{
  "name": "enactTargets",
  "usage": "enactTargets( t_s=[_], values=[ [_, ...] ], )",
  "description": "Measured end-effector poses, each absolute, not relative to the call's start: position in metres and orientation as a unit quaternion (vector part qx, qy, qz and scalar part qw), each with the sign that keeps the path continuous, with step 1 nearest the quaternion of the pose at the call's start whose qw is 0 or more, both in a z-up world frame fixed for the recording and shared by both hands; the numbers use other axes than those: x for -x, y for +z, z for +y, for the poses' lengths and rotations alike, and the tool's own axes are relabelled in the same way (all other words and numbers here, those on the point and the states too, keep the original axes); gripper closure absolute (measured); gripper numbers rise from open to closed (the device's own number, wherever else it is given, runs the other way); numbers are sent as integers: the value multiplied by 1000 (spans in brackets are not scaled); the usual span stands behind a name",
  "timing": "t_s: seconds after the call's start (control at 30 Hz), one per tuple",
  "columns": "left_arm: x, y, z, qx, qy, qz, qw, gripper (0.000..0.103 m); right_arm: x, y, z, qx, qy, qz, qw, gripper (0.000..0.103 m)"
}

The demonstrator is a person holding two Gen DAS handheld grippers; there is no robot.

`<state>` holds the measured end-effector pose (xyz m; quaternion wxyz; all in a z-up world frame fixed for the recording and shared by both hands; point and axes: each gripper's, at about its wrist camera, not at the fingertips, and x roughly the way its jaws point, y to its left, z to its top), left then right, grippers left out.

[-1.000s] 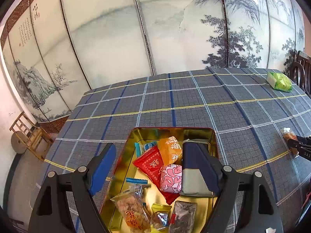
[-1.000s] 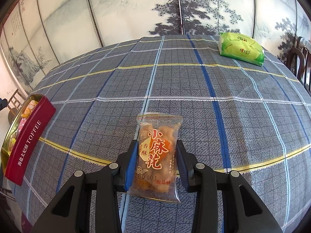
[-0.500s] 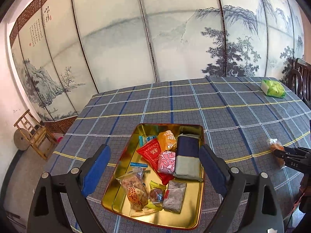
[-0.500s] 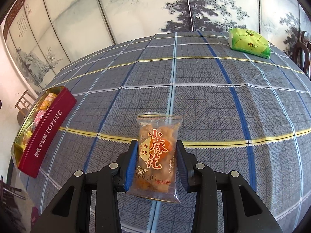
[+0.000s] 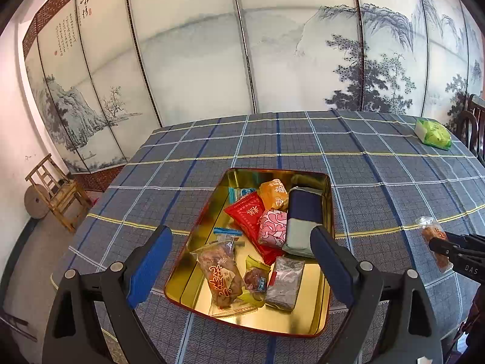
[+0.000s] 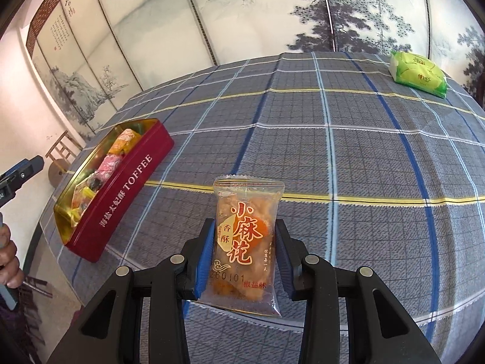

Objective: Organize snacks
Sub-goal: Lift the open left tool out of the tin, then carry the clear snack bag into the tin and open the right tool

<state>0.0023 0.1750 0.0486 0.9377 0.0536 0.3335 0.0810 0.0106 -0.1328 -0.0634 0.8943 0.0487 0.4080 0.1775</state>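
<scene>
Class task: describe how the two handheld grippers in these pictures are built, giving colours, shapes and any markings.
Both are alike. The left gripper and the right gripper have matte black, angular plastic arms jointed with round silver rivets, and flat fingers faced with textured blue pads. The left wrist view shows white letters "DAS" on the right gripper's side. No cables or sleeves are visible.

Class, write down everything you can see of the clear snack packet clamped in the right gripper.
The clear snack packet is a crinkly see-through plastic pouch with serrated sealed ends, printed with large red Chinese characters and a date code. Golden-brown fried pieces show inside. It stands roughly upright, its lower half pinched at both sides by the right gripper, its top free above the checked tablecloth. Nothing else touches it. In the left wrist view it shows small at the right edge.
</scene>
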Motion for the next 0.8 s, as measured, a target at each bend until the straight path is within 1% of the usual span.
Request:
enactTargets(
  t_s=[0.47, 0.8],
  values=[
    [6, 32, 202, -31, 94, 346, 933, 12, 3, -28, -62, -19, 248, 388, 887, 64],
    [17, 23, 238, -13, 130, 347, 929, 12, 5, -18, -2, 4, 299, 387, 872, 64]
  ],
)
